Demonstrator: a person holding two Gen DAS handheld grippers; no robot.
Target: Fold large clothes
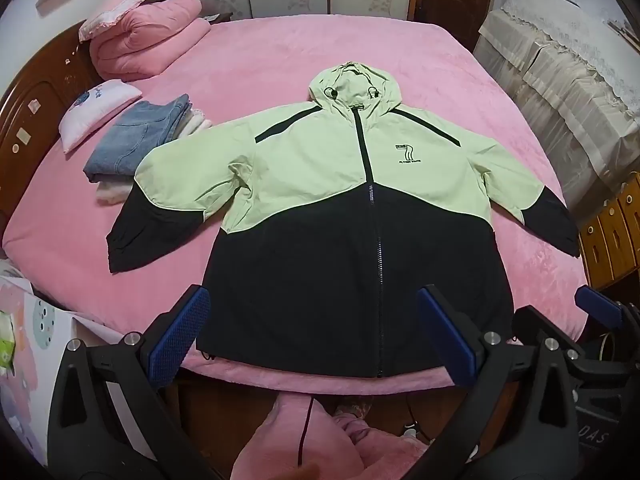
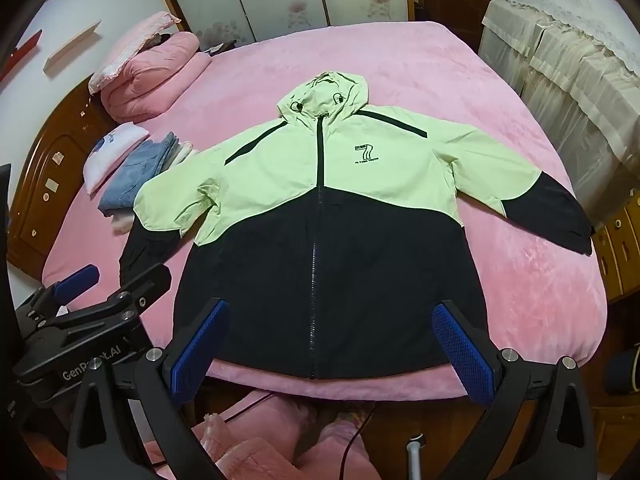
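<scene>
A hooded jacket [image 1: 320, 184], light green above and black below, lies flat and face up on the pink bed [image 1: 256, 60], zipped, both sleeves spread out. It also shows in the right wrist view [image 2: 320, 216]. My left gripper [image 1: 312, 332] is open and empty, held above the jacket's hem at the bed's near edge. My right gripper [image 2: 332, 344] is open and empty, also above the hem. The right gripper shows at the right of the left wrist view [image 1: 568, 312]; the left gripper shows at the left of the right wrist view [image 2: 112, 284].
Folded jeans [image 1: 140, 136] on pale clothes and a small pillow [image 1: 96, 108] lie at the bed's left side. A folded pink quilt [image 1: 148, 32] sits at the far left. A wooden headboard [image 1: 36, 100] is left, covered furniture [image 1: 560, 92] right.
</scene>
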